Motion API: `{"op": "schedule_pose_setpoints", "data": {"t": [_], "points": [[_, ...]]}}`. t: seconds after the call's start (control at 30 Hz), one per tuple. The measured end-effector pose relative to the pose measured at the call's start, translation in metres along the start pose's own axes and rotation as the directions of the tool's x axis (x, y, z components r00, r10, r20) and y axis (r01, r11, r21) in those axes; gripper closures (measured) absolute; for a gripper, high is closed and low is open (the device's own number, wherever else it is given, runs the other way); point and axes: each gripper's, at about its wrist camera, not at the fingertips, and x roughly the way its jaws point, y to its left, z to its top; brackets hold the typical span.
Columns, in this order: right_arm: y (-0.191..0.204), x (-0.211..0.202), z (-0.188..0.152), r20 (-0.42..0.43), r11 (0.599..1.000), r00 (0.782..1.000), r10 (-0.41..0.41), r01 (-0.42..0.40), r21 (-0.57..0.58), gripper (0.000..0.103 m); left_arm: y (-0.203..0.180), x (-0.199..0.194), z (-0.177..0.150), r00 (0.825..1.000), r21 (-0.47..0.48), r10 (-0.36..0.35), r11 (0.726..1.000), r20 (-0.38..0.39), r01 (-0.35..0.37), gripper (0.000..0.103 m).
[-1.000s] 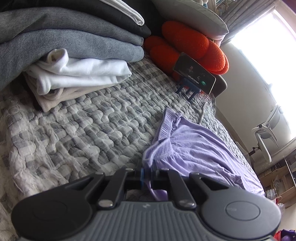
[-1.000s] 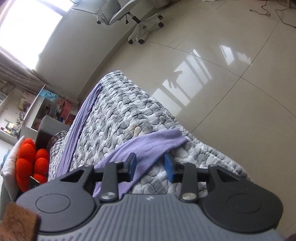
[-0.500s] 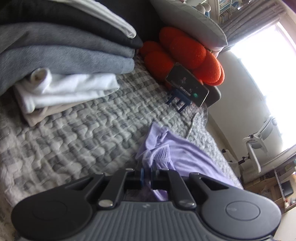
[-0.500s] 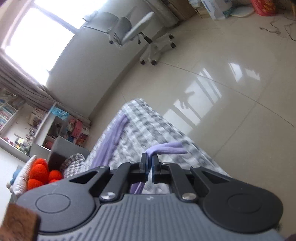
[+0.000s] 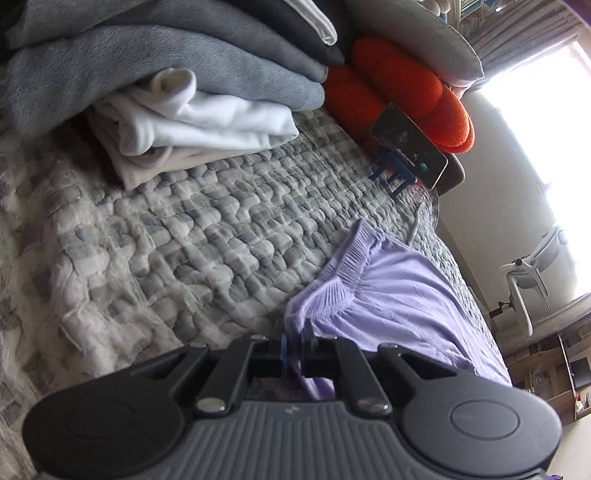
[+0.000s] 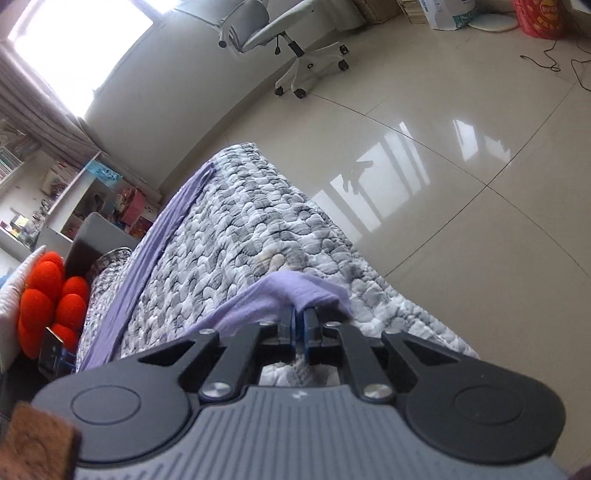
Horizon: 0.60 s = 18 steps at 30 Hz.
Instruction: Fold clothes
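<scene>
Bed (image 5: 192,236), covered in a grey-and-white quilted spread, carries all items. Stack of folded clothes (image 5: 192,85) (grey over white) sits at its far end, well apart from the lilac garment (image 5: 399,295), which lies stretched along the bed. Left tool (image 5: 293,345) is pinching the garment's gathered waistband end. Right tool (image 6: 300,325) is pressed together on the garment's other end near the bed's edge.

Bed covered by grey-white quilted bedspread (image 6: 258,236). Glossy cream tile floor (image 6: 461,155) with window reflections. White office chair (image 6: 280,26) near pale wall (image 6: 177,96); bright, overexposed window (image 6: 77,40) beside it, grey curtain at its edge. Cluttered shelving (image 6: 55,192) beyond bed. Orange plush cushion (image 5: 410,88) at head end.
</scene>
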Motion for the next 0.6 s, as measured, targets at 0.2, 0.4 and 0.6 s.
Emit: {"op": "schedule_pose_setpoints", "data": {"t": [0.2,0.4,0.6], "points": [[-0.006,-0.007,-0.001,0.025,0.998,0.999,0.048,-0.049,0.039,0.095,-0.008,0.001,0.006,1.000,0.018,-0.006,1.000,0.019,0.006,0.097],[-0.015,0.004,-0.001,-0.019,0.995,0.999,0.033,-0.031,0.095,0.089,-0.009,0.000,0.007,1.000,0.014,-0.006,1.000,0.016,0.006,0.097],[-0.008,-0.001,0.005,0.007,0.997,1.000,0.000,-0.001,0.076,0.098,-0.015,-0.004,0.012,1.000,0.016,-0.007,1.000,0.025,0.007,0.097]]}}
